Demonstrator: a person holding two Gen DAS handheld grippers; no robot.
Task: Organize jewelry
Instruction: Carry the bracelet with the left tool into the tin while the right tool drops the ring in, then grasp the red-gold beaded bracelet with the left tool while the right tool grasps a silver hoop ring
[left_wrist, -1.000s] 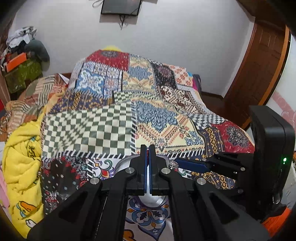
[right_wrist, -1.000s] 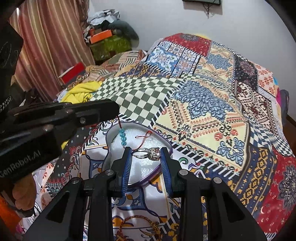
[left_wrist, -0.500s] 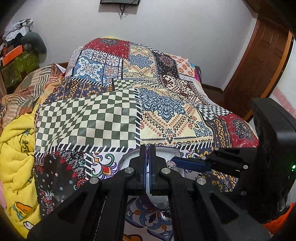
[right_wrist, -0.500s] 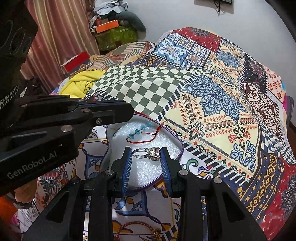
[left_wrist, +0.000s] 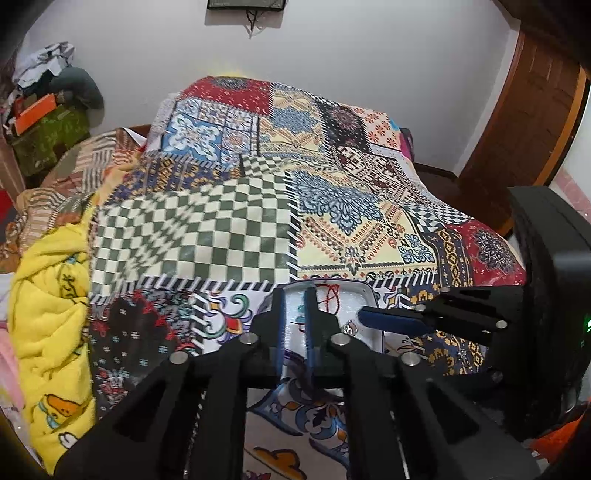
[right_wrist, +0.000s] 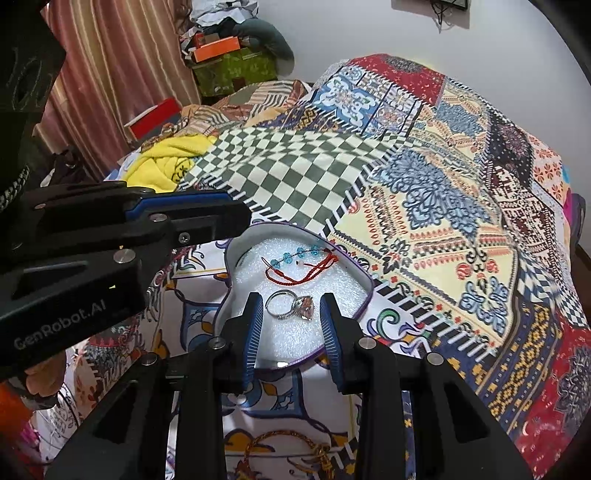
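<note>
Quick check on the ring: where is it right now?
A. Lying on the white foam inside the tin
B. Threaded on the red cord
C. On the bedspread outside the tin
A: the ring lies on the white foam of the tin, between the open right gripper fingers, apart from the red cord.

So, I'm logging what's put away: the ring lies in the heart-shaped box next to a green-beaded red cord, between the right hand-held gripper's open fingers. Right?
Nearly. The beads on the red cord are blue, not green, as the right wrist view shows. The rest holds: the ring lies in the heart-shaped box, between the right hand-held gripper's open fingers.
</note>
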